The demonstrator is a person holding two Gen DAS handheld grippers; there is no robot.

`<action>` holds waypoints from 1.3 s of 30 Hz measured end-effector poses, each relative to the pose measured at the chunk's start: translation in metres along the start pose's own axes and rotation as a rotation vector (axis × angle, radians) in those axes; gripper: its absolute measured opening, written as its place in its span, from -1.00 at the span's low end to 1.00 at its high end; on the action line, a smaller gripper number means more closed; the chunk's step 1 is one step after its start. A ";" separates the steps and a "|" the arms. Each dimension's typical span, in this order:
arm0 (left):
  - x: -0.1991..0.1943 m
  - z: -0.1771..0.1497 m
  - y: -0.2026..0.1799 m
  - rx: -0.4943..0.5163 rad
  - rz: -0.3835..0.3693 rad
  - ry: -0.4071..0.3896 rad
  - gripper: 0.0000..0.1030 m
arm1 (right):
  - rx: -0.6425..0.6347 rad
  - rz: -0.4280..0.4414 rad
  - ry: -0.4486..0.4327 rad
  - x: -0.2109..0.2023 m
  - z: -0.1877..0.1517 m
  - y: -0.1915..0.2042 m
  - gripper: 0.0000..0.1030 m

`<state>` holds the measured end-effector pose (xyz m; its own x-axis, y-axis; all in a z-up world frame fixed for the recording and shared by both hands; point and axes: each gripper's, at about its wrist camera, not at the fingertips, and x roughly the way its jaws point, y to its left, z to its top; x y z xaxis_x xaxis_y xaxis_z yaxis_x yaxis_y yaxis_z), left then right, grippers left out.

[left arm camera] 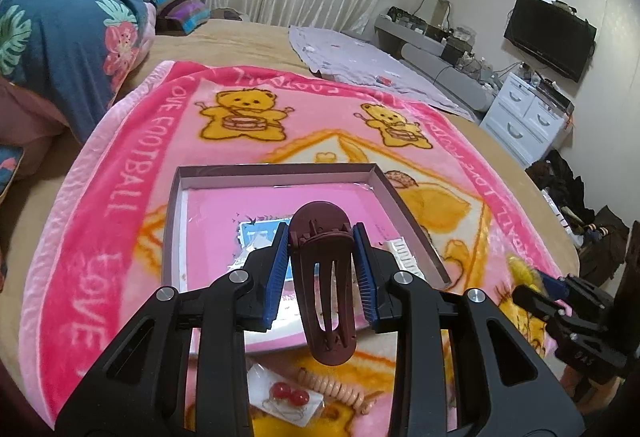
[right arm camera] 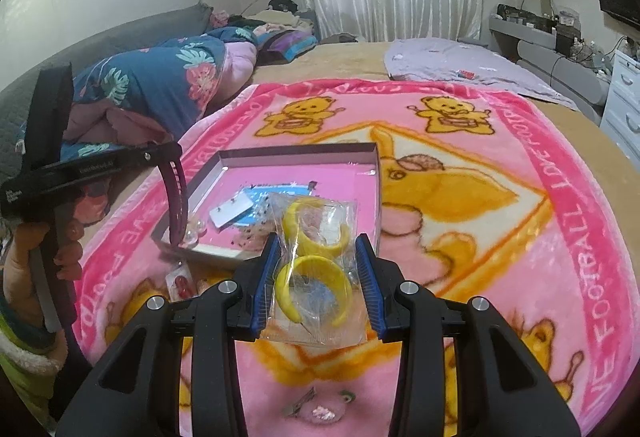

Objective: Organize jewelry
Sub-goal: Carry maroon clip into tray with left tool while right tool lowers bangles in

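My left gripper (left arm camera: 322, 239) is shut on a large maroon snap hair clip (left arm camera: 326, 289), held above the near edge of a shallow open box (left arm camera: 276, 169) with a pink bottom. My right gripper (right arm camera: 318, 249) is shut on a clear plastic bag of yellow hoop earrings (right arm camera: 316, 269), just to the right of the box (right arm camera: 298, 151). The box holds a white earring card (right arm camera: 232, 213) and small clear pieces. The left gripper with the maroon clip (right arm camera: 176, 197) shows at the left of the right wrist view.
The box lies on a pink teddy-bear blanket (left arm camera: 132, 165) on a bed. Near me lie a bag of red bead earrings (left arm camera: 286, 395), a peach coil hair tie (left arm camera: 336, 387) and small hair clips (right arm camera: 316, 407). A floral quilt (left arm camera: 60, 45) is piled at the left.
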<state>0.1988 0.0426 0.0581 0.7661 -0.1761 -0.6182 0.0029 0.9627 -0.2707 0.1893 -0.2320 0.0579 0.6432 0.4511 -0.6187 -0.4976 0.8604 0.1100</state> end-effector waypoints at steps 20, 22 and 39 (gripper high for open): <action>0.043 -0.015 0.030 -0.026 0.003 0.066 -0.54 | -0.007 0.008 -0.006 0.038 0.043 0.007 -0.28; 0.046 -0.019 0.033 -0.024 0.007 0.071 -0.54 | 0.000 0.013 0.003 0.047 0.046 0.007 -0.28; 0.061 -0.023 0.052 -0.055 0.018 0.090 -0.54 | -0.009 0.018 0.157 0.130 0.035 0.029 -0.28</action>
<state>0.2312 0.0774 -0.0110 0.7051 -0.1786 -0.6862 -0.0479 0.9536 -0.2974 0.2783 -0.1400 0.0077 0.5357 0.4229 -0.7309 -0.5137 0.8502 0.1154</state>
